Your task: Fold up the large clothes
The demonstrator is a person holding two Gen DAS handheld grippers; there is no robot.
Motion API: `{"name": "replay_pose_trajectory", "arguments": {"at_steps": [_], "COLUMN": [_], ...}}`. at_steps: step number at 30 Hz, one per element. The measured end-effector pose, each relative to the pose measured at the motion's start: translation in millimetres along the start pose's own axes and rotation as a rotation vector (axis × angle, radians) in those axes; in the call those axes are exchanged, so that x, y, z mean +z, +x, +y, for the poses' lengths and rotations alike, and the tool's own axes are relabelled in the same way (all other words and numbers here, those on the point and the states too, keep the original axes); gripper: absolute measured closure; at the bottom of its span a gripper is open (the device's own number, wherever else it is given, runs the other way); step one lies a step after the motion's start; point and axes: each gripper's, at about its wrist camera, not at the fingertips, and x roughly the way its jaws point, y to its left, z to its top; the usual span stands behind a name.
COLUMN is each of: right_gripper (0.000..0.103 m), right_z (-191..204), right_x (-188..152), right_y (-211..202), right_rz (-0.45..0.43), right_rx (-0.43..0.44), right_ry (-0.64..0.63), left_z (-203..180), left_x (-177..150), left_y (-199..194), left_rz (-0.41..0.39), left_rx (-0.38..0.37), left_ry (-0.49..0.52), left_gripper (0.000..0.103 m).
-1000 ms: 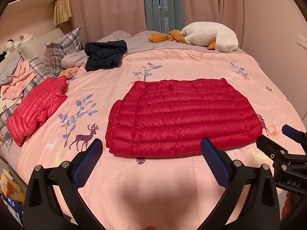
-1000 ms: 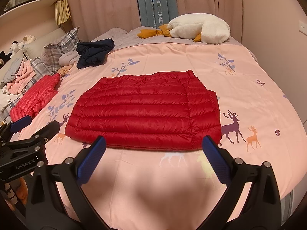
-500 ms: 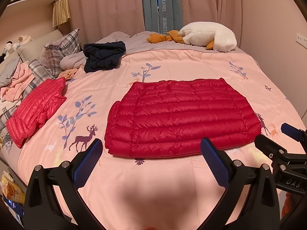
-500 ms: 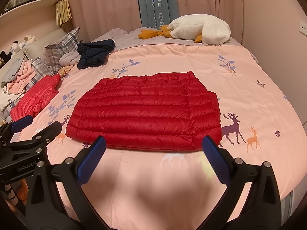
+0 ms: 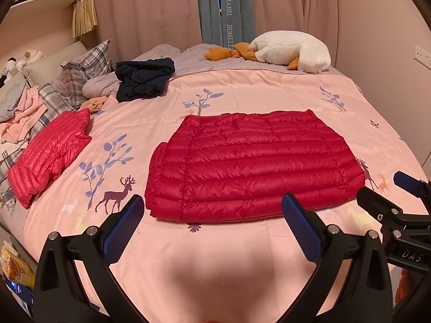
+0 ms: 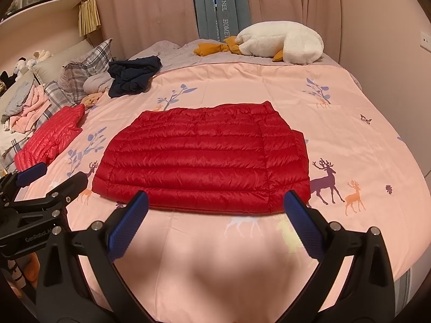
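A red quilted down jacket [image 5: 250,167] lies folded into a flat rectangle in the middle of the pink bed [image 5: 215,255]; it also shows in the right wrist view [image 6: 204,161]. My left gripper [image 5: 212,218] is open and empty, above the bed just in front of the jacket's near edge. My right gripper [image 6: 214,212] is open and empty, also just short of the near edge. Each gripper shows at the edge of the other's view, the right one [image 5: 398,196] and the left one [image 6: 45,185].
A folded pink-red down jacket [image 5: 51,156] lies at the left. A dark navy garment [image 5: 142,80], plaid pillows [image 5: 80,72] and loose clothes [image 5: 18,110] sit at the back left. A white plush goose [image 5: 291,53] lies at the far end. The bed's right edge [image 6: 414,188] drops off.
Both grippers drew back slightly from the jacket. The jacket has not moved and both grippers stay open.
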Motion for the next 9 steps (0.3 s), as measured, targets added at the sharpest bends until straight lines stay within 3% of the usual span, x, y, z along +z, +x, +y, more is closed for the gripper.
{"name": "replay_pose_trajectory", "arguments": {"at_steps": [9], "right_gripper": [0.002], "right_z": [-1.5], "right_x": [1.2], "right_y": [-0.5], "right_rz": [-0.008], "right_rx": [0.003], "right_ry": [-0.003], "left_z": [1.3], "left_x": [-0.8], "left_y": [4.1], "left_rz": [0.017], "left_rx": [-0.004], "left_ry": [-0.011], "left_gripper": [0.001]}}
